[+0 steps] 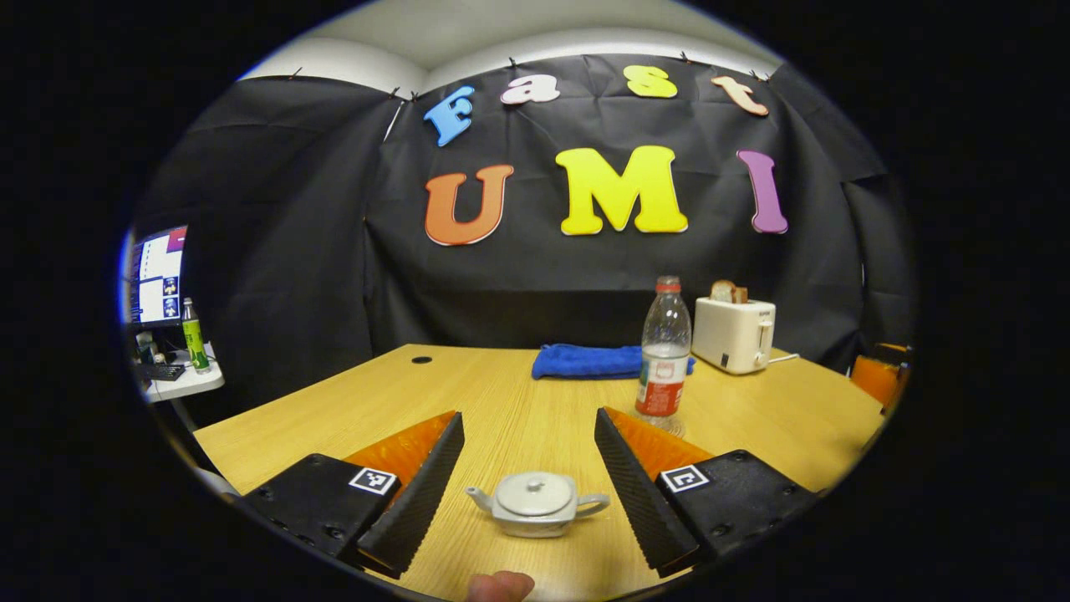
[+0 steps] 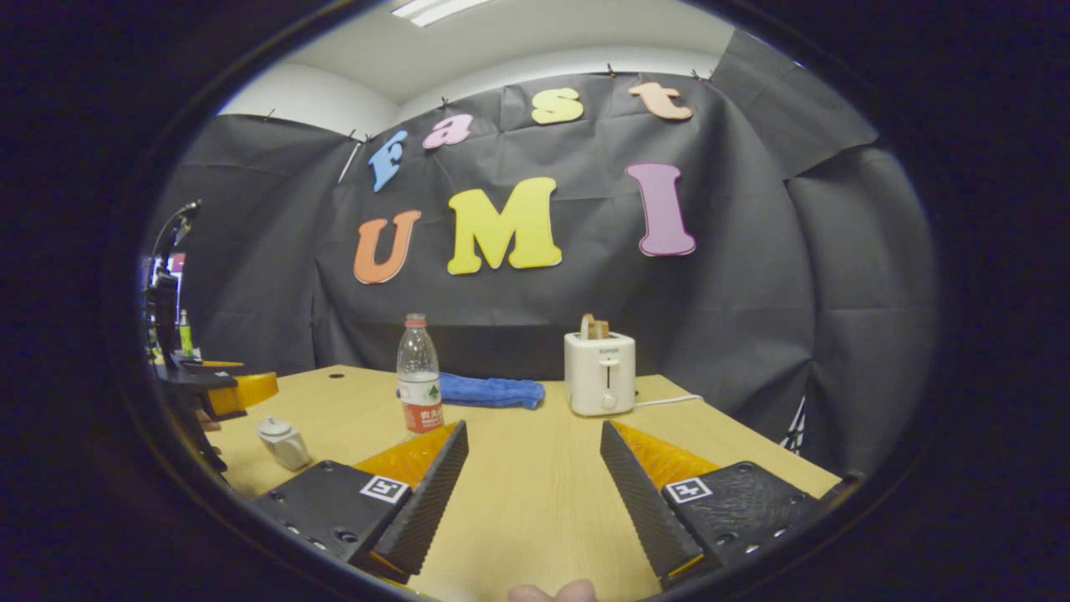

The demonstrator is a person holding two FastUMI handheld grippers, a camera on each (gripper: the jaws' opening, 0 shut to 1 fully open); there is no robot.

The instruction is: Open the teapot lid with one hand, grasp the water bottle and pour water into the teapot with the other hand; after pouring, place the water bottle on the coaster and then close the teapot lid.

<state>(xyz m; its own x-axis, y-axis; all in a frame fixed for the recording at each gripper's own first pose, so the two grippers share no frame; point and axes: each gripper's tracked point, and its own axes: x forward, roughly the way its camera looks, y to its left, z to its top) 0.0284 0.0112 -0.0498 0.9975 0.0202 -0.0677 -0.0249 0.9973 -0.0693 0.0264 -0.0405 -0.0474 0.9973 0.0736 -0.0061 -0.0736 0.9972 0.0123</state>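
A small white teapot (image 1: 537, 502) with its lid on stands on the wooden table, spout to the left. It sits low between the wide-apart fingers of my left gripper (image 1: 528, 426), which is open and clear of it. A clear water bottle (image 1: 664, 356) with a red cap and red label stands upright farther back, to the right. In the right gripper view my right gripper (image 2: 532, 435) is open above bare table, with the bottle (image 2: 419, 374) ahead to the left and the teapot (image 2: 282, 442) at far left. The left gripper (image 2: 219, 391) shows beside the teapot.
A blue cloth (image 1: 585, 361) lies at the back of the table (image 1: 518, 401). A white toaster (image 2: 599, 371) with bread in it stands at the back right, its cord trailing right. A side shelf with a monitor (image 1: 155, 276) and a green bottle (image 1: 195, 335) is at far left.
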